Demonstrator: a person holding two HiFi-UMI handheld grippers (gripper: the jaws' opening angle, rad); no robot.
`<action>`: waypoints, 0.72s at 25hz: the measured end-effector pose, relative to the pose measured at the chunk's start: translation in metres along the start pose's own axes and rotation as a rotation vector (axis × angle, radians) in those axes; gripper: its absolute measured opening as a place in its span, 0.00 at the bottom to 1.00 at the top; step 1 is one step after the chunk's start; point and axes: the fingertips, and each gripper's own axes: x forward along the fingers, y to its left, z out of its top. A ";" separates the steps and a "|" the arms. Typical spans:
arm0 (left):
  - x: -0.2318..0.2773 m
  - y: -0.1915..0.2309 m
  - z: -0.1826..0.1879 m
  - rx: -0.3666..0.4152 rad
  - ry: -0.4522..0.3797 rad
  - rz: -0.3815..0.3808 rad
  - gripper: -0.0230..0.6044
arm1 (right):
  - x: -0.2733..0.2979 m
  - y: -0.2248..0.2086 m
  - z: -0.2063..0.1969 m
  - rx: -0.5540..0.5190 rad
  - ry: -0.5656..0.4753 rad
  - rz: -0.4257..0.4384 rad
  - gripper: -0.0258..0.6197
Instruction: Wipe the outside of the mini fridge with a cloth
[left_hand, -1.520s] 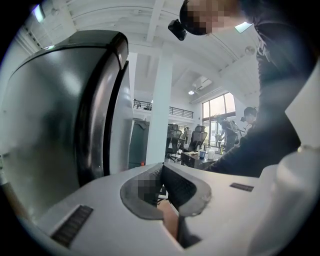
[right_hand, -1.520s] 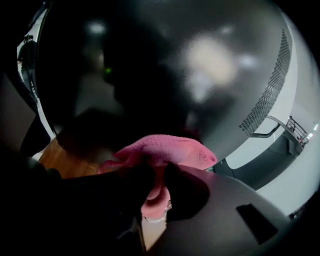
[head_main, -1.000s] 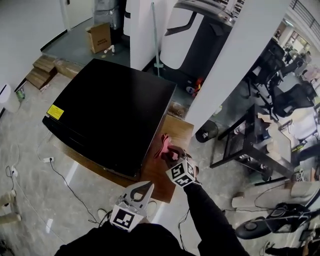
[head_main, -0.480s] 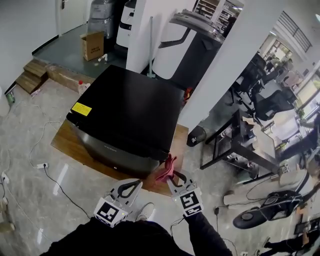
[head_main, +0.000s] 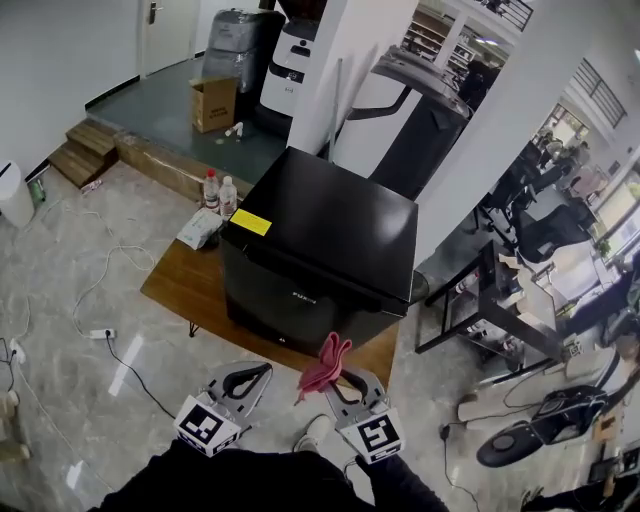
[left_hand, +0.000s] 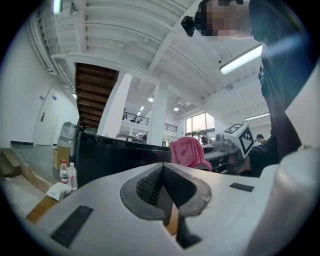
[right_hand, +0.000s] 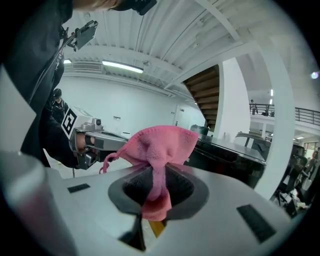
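Note:
The black mini fridge (head_main: 320, 250) stands on a low wooden platform (head_main: 180, 290), with a yellow sticker on its top. My right gripper (head_main: 338, 378) is shut on a pink cloth (head_main: 324, 362), held in the air in front of the fridge and apart from it. In the right gripper view the pink cloth (right_hand: 159, 150) bunches up out of the closed jaws. My left gripper (head_main: 245, 382) hangs beside it to the left, shut and holding nothing. The left gripper view shows the fridge (left_hand: 120, 160) ahead and the cloth (left_hand: 187, 152) to the right.
Two water bottles (head_main: 218, 195) and a white packet (head_main: 198, 228) lie left of the fridge. Cables and a power strip (head_main: 98, 334) run over the marble floor at left. A black metal table (head_main: 490, 310) stands right of the fridge, a pillar behind.
Both grippers and the cloth have drawn back from the fridge's right side to a spot in front of it. The view has pulled away, showing the whole fridge.

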 end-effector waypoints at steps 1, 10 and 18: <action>-0.015 0.006 0.000 -0.003 0.002 0.011 0.04 | 0.009 0.016 0.008 -0.004 -0.010 0.012 0.15; -0.133 0.076 0.001 -0.019 0.021 0.142 0.04 | 0.099 0.134 0.062 -0.028 -0.068 0.145 0.15; -0.187 0.157 0.007 -0.027 0.016 0.297 0.04 | 0.188 0.175 0.093 -0.047 -0.111 0.259 0.15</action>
